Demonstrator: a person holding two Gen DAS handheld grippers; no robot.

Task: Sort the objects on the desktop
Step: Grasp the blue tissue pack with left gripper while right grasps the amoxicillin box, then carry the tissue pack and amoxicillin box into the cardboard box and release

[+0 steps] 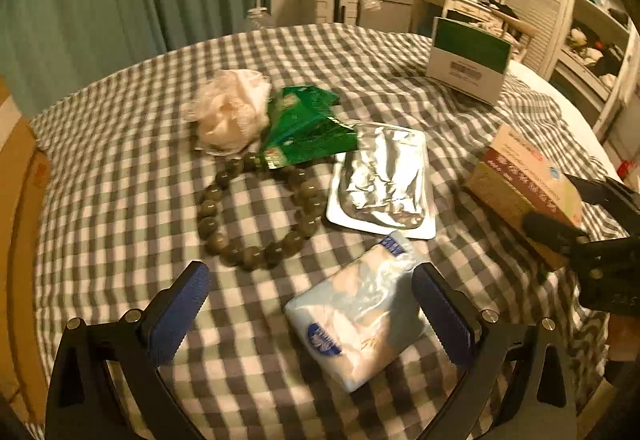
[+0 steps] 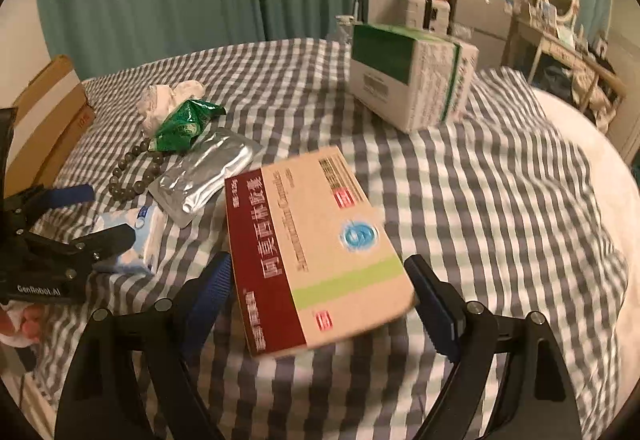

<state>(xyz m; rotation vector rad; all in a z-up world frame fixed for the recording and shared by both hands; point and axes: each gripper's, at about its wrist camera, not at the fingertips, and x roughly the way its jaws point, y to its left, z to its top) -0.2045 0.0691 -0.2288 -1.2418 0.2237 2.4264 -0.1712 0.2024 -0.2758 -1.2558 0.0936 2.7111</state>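
Note:
A white tissue pack (image 1: 360, 314) lies on the checked cloth between the open fingers of my left gripper (image 1: 316, 314); it also shows in the right wrist view (image 2: 134, 240). A tan and maroon medicine box (image 2: 316, 256) lies between the open fingers of my right gripper (image 2: 324, 300); it also shows in the left wrist view (image 1: 524, 188). Neither gripper visibly clamps its item. A bead bracelet (image 1: 256, 208), a green packet (image 1: 308, 128), a silver foil pouch (image 1: 384, 180) and a white mesh puff (image 1: 232, 112) lie in the middle.
A green and white carton (image 1: 468, 60) stands at the far right of the cloth-covered table (image 1: 120, 160). A cardboard box (image 2: 48, 112) sits at the left edge. Curtains, a dresser and shelves stand beyond the table.

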